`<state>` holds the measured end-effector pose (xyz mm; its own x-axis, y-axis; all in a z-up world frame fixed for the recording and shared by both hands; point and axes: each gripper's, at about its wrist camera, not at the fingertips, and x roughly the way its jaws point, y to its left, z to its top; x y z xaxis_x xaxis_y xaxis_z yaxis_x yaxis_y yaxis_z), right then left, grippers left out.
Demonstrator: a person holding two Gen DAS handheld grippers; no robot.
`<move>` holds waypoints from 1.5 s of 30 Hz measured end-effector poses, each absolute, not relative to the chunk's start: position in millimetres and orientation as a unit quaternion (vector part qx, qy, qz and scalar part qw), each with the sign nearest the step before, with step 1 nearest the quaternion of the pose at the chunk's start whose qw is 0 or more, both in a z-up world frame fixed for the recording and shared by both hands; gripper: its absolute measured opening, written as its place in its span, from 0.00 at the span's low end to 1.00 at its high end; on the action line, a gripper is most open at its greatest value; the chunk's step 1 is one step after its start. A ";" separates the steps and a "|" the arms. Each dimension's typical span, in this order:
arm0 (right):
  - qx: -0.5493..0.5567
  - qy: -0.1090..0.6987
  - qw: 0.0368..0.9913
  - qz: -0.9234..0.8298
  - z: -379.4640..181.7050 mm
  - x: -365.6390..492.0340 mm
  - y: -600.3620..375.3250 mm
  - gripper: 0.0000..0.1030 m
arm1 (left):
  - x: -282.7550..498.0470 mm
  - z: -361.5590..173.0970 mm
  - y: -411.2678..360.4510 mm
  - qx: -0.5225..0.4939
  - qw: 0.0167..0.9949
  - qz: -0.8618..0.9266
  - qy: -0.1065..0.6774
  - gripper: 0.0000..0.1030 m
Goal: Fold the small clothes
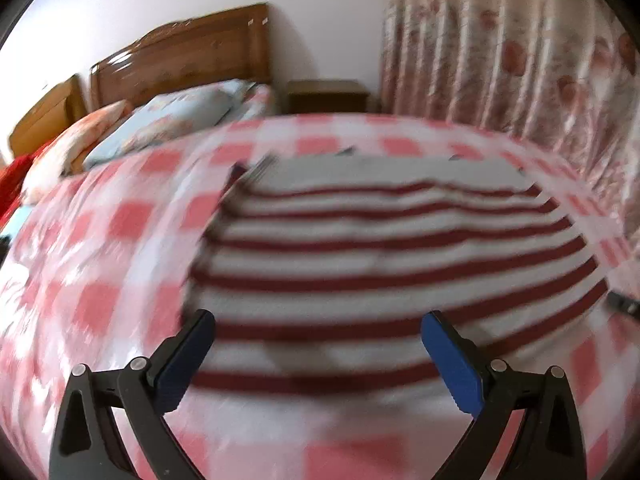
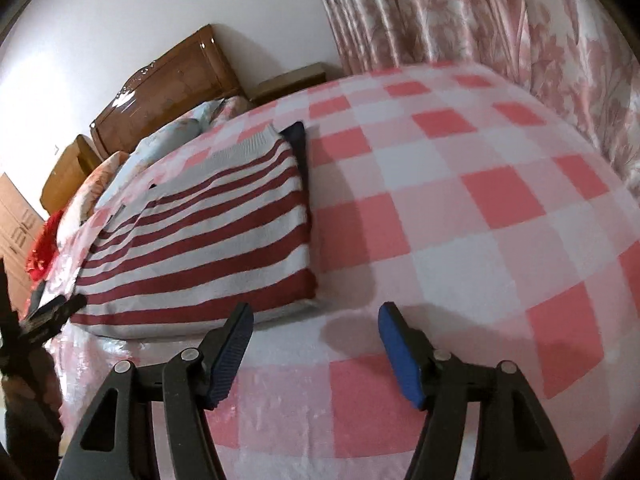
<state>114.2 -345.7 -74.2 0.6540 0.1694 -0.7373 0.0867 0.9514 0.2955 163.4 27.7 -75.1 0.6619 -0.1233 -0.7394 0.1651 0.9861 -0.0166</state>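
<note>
Now: both tools apart, empty; striped garment (image 2: 200,240) folded; right tool (image 2: 316,316) beside its edge

soft ribbed knit on the striped sweater (image 2: 200,236), lower left of frame. matt woven cotton on the checked bedspread (image 2: 460,208). glossy varnished wood on the headboard (image 2: 160,96), upper left. satiny sheen on the floral curtain (image 2: 500,20).
</note>
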 end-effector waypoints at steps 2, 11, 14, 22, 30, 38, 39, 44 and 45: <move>0.165 0.416 0.894 0.030 -74.8 115.6 -343.7 0.66 | 181.3 -74.0 11.0 0.028 0.909 -0.093 0.406 1.00; 0.208 0.416 0.883 0.057 -74.5 138.4 -332.1 0.66 | 235.3 -97.9 -10.4 0.023 0.900 -0.079 0.428 1.00; 0.209 0.435 0.874 0.063 -73.7 141.8 -324.3 0.66 | 232.1 -100.8 -10.5 0.031 0.906 -0.085 0.413 1.00; 0.267 0.429 0.857 0.096 -80.0 135.5 -322.6 0.66 | 233.2 -101.7 -9.7 0.027 0.906 -0.087 0.414 1.00; 0.310 0.397 0.860 0.087 -80.5 201.1 -326.0 0.62 | 233.2 -101.8 -9.7 0.028 0.906 -0.086 0.414 1.00; 0.319 0.398 0.851 0.129 -87.2 211.4 -325.3 0.15 | 232.1 -101.9 -10.3 0.028 0.905 -0.088 0.414 1.00; 0.333 0.385 0.850 0.137 -86.4 203.3 -329.7 0.15 | 229.0 -102.0 -12.1 0.033 0.905 -0.090 0.414 1.00; 0.307 0.364 0.870 0.127 -71.5 149.9 -333.3 0.15 | 189.3 -100.0 -31.4 0.048 0.901 -0.107 0.418 1.00; 0.309 0.366 0.869 0.123 -72.2 140.0 -337.9 0.15 | 181.5 -97.9 -36.2 0.050 0.897 -0.115 0.424 1.00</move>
<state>140.0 -337.9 -72.2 0.7025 0.4402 -0.5592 0.0123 0.7782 0.6279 181.5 -36.2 -97.9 0.6137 -0.1629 -0.7725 0.2484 0.9686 -0.0069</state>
